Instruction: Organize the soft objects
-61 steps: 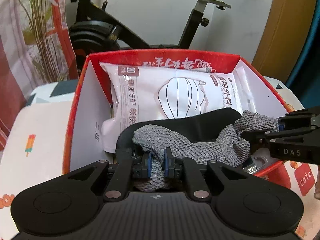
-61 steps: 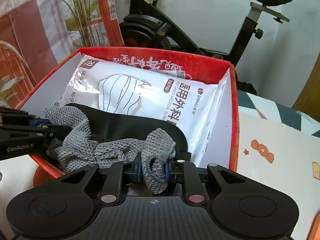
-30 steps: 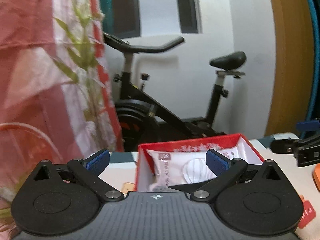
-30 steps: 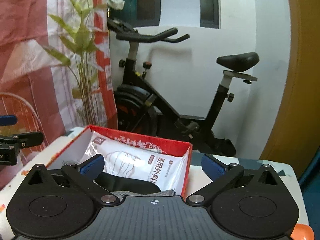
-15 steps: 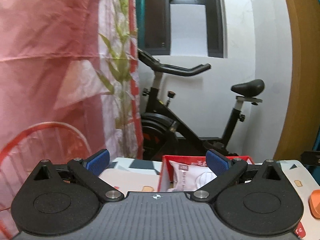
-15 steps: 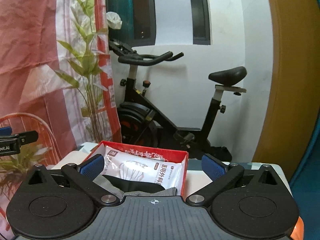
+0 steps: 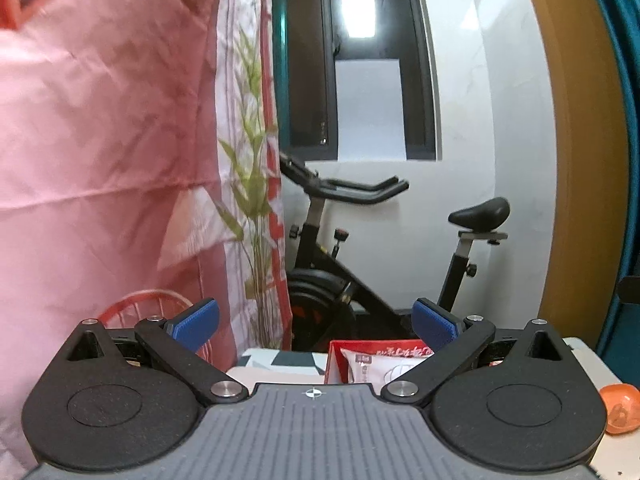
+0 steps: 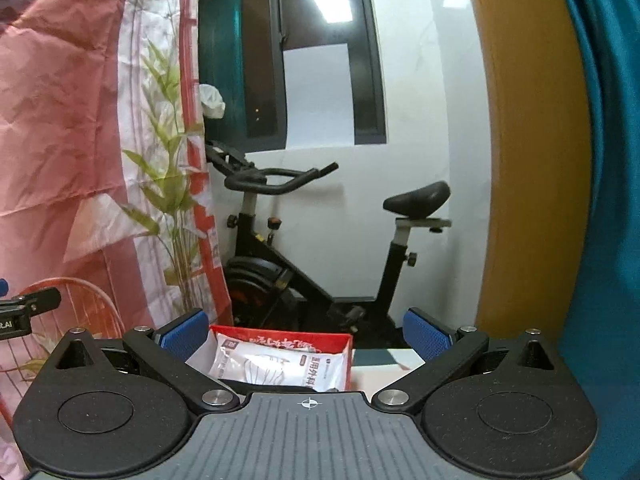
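Both grippers held level, aimed across the room toward the exercise bike (image 8: 320, 240). Left gripper (image 7: 314, 320): jaws spread wide, nothing between the 2 blue pads (image 7: 194, 319). Right gripper (image 8: 306, 332): jaws likewise wide apart and empty. Red box (image 8: 280, 338) sits on the desk (image 8: 380, 372) low at 6 o'clock in the right view, just beyond the gripper body, with the white mask packet (image 8: 276, 364) lying inside it. In the left view the same box (image 7: 376, 350) shows at 5 o'clock, mostly hidden behind the right finger. Left view alone shows an orange object (image 7: 618, 408) at 4 o'clock on the desk edge. Right view alone shows the tip of the other gripper at 9 o'clock, against the pink curtain (image 8: 60, 120), and a white bundle (image 8: 212, 100) hung by the window.
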